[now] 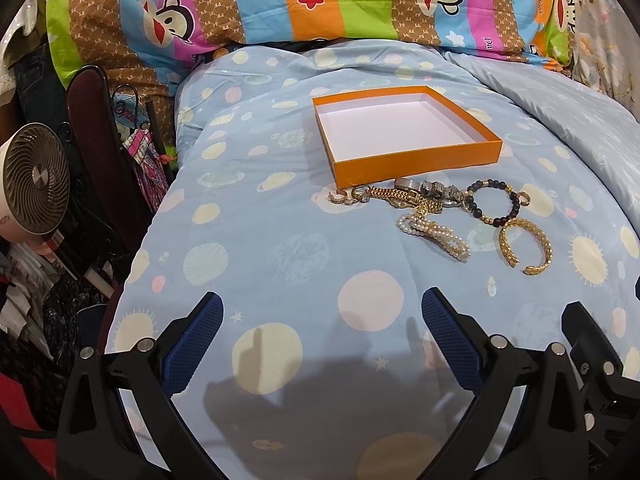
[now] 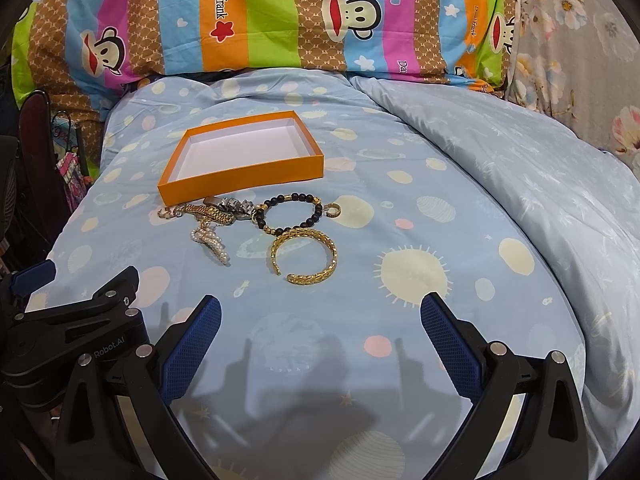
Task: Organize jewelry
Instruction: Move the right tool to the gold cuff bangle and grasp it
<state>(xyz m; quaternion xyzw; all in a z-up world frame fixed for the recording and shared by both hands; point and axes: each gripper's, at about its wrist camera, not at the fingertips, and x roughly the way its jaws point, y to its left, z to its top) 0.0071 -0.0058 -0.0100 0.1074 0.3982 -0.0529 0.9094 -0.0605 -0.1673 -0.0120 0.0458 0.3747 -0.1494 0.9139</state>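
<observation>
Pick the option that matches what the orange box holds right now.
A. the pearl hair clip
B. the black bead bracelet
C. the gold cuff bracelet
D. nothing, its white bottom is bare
D: the orange box shows only its white bottom, while the gold cuff bracelet, pearl hair clip and black bead bracelet all lie on the blue quilt in front of it.

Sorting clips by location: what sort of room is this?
Most likely a bedroom: the jewelry and orange box lie on a bed's blue planet-print quilt, with a striped cartoon-monkey pillow behind and a small fan beside it.
</observation>
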